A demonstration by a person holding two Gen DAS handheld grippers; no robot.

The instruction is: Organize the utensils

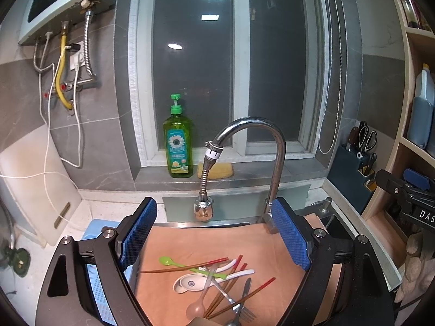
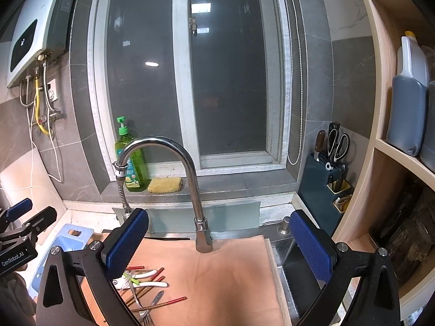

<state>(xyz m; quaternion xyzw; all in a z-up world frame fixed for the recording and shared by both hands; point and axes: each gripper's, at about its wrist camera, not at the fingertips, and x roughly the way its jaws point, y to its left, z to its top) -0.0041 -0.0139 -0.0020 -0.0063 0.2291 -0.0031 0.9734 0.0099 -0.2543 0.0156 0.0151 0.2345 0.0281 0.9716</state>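
Our left hand-held gripper [image 1: 214, 233] hovers wide open and empty, the utensil pile [image 1: 217, 285] just below and near of its pads, chopsticks [image 1: 185, 266] lying mostly left-right. Our right hand-held gripper [image 2: 218, 241], also open and empty, sits further right of the pile, over a tan mat [image 2: 231, 271] on the tabletop by the faucet [image 2: 190, 179] and window

Your left-wrist view cuts off the fork [image 1: 246, 313] and pink spoon [image 1: 196, 308] at its bottom edge; in your right-wrist view, the left finger [image 2: 126, 241] hides part of the chopsticks [image 2: 152, 293].
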